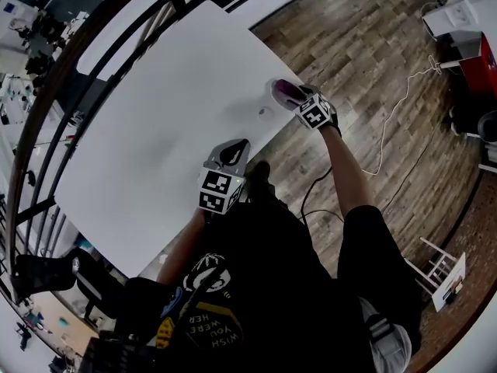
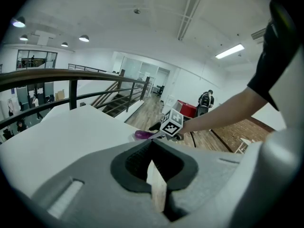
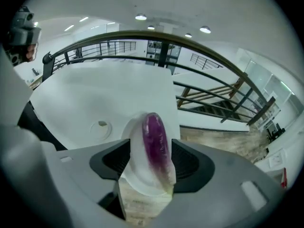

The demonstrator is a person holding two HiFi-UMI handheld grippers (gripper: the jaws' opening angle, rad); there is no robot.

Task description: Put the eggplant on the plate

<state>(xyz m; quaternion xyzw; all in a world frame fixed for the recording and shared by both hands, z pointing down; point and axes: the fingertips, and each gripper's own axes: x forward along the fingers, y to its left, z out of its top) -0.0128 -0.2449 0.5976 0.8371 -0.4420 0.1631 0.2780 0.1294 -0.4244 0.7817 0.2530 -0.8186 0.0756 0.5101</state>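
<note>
On the white tabletop [image 1: 155,115], the eggplant [image 3: 154,144] lies on the plate [image 3: 135,171] between the right gripper [image 3: 150,158]'s spread jaws; the left gripper [image 2: 152,144]'s jaws are pressed together

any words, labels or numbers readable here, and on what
"WISH YOU WERE HER": on the person's dark shirt, upside down in the head view; its end may be hidden.
Left marker cube, right marker cube: square patterns only, no letters.
Everything else: too small or blurred.
</note>
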